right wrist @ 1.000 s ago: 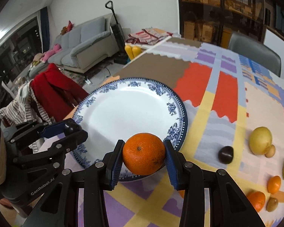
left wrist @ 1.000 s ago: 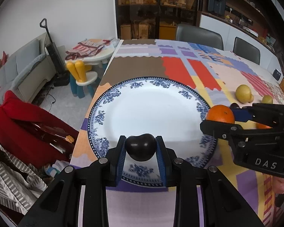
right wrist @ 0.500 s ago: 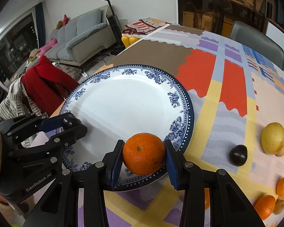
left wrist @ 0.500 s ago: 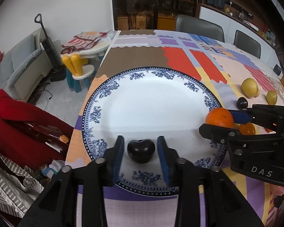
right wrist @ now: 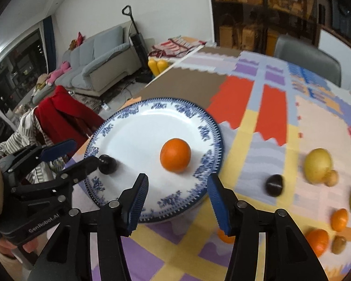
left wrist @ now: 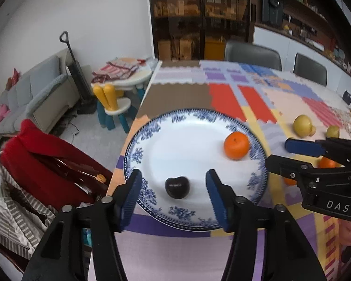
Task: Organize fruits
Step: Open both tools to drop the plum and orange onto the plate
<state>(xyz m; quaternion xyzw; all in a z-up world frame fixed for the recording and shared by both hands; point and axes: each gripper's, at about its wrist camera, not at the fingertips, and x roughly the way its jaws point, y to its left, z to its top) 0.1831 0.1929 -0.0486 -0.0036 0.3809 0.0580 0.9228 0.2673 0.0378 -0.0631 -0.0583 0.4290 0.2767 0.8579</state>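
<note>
Left gripper point(left wrist: 174, 194) is opening, its blue pads clear on both sides of the dark plum point(left wrist: 177, 186), which a second ago was pinched between them and now lies on the blue-rimmed plate point(left wrist: 194, 221) near its front edge. Right gripper point(right wrist: 177, 199) is opening too, nothing between its pads; the orange point(right wrist: 175, 155) it clamped earlier now sits free on the plate, toward the right rim. Off the plate to the right lie another dark plum point(right wrist: 274, 185), a yellow pear point(right wrist: 317, 166) and small oranges point(right wrist: 339, 219)
</note>
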